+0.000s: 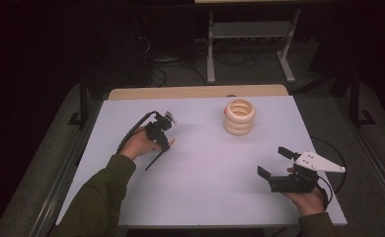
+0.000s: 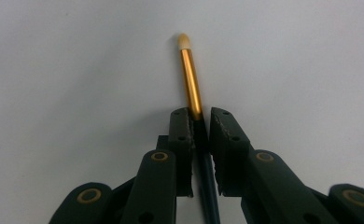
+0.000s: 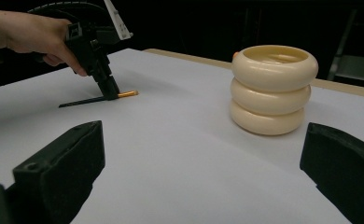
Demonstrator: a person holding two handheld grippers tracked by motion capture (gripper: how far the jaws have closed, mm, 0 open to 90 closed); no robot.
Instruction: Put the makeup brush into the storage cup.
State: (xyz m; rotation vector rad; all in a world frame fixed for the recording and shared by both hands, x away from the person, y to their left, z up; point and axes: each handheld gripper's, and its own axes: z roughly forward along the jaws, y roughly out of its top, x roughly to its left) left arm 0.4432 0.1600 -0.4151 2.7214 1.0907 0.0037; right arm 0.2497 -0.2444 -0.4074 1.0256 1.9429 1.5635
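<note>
High view, from the left: your left gripper (image 1: 164,137) pinches a thin brush (image 2: 191,77) low on the white table (image 1: 205,187), jaws closed on the dark handle just behind the gold ferrule. The grip is narrow and off-centre, so the brush could swivel or slip as you lift, dragging its long handle. It is slim, with a small cream tip. Further right stands a cream ringed holder (image 1: 240,117), well apart. Your right gripper (image 1: 275,162) rests wide open, empty.
</note>
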